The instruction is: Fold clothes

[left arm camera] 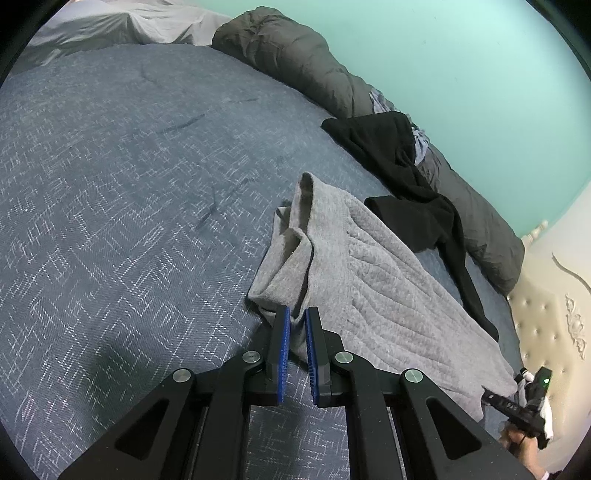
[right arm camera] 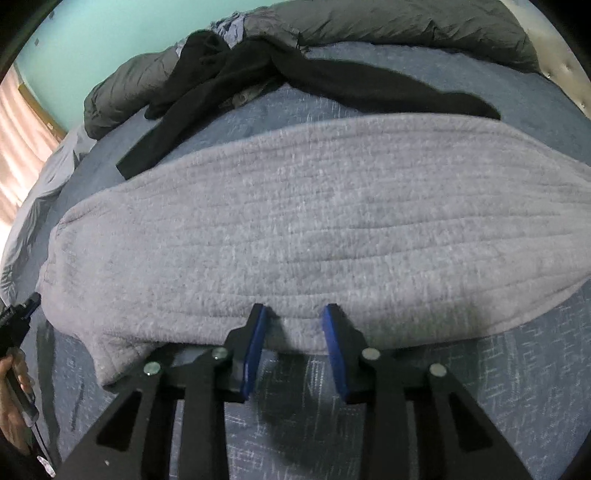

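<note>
A grey knitted garment [left arm camera: 376, 291] lies on the blue patterned bedspread [left arm camera: 129, 184], its near end bunched into folds. My left gripper [left arm camera: 297, 314] is nearly closed on a fold of that grey cloth, which sits between the blue pads [left arm camera: 283, 332]. In the right wrist view the same grey garment [right arm camera: 314, 229] lies spread flat across the bed. My right gripper [right arm camera: 293, 312] is open, its fingertips at the garment's near edge with nothing between the jaws. A black garment [left arm camera: 406, 177] lies crumpled behind the grey one, also in the right wrist view [right arm camera: 258, 77].
A dark grey rolled duvet [left arm camera: 303, 62] runs along the turquoise wall [left arm camera: 461, 74]. A cream tufted headboard [left arm camera: 546, 321] stands at the right. Light grey bedding [left arm camera: 122, 22] lies at the far end. A curtain [right arm camera: 18, 140] hangs at the left.
</note>
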Available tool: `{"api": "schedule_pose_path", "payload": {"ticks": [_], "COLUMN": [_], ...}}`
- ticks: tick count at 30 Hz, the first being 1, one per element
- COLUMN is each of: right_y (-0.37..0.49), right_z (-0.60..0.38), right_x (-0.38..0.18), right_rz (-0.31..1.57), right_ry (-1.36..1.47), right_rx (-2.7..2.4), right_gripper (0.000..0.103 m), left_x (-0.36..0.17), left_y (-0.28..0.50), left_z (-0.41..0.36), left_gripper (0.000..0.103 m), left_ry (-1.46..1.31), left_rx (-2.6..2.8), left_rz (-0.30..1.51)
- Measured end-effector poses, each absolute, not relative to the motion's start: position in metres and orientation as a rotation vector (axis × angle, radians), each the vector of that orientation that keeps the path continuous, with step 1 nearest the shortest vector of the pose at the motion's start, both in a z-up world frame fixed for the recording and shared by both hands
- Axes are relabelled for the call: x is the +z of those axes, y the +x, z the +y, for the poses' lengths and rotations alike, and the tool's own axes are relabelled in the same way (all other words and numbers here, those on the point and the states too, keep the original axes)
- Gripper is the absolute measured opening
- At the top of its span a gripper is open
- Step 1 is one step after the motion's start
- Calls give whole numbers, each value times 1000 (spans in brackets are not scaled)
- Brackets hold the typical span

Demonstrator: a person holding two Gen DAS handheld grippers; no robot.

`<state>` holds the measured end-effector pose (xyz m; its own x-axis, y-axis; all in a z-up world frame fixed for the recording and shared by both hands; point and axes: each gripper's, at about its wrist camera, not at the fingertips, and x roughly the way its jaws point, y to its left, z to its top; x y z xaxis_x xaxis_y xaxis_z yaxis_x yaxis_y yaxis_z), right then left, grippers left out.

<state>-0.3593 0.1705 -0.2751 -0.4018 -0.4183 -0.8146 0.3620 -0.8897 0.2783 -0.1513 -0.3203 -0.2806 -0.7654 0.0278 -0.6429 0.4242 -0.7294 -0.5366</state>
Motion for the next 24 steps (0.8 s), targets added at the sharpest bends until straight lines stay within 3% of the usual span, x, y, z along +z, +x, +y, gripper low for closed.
{"api": "schedule_pose_path", "payload": {"ticks": [9, 14, 24], "right_y": [-360, -365, -391], "right_z": [154, 196, 303], "right_x": [-282, -277, -287], "right_rz": [-16, -51, -102], "right_ry": [1381, 1328, 1502], "right_rx": [-2292, -2406, -2628], "right_gripper": [32, 29, 29], "left_x": [-281, -281, -280], "left_y": [-153, -152, -152], "left_z": [-319, -320, -319], "left_gripper": [9, 9, 9], "left_ry": [946, 947, 941], "left_rx": [-2553, -2551, -2546], "left_rz": [1032, 1033, 1021]}}
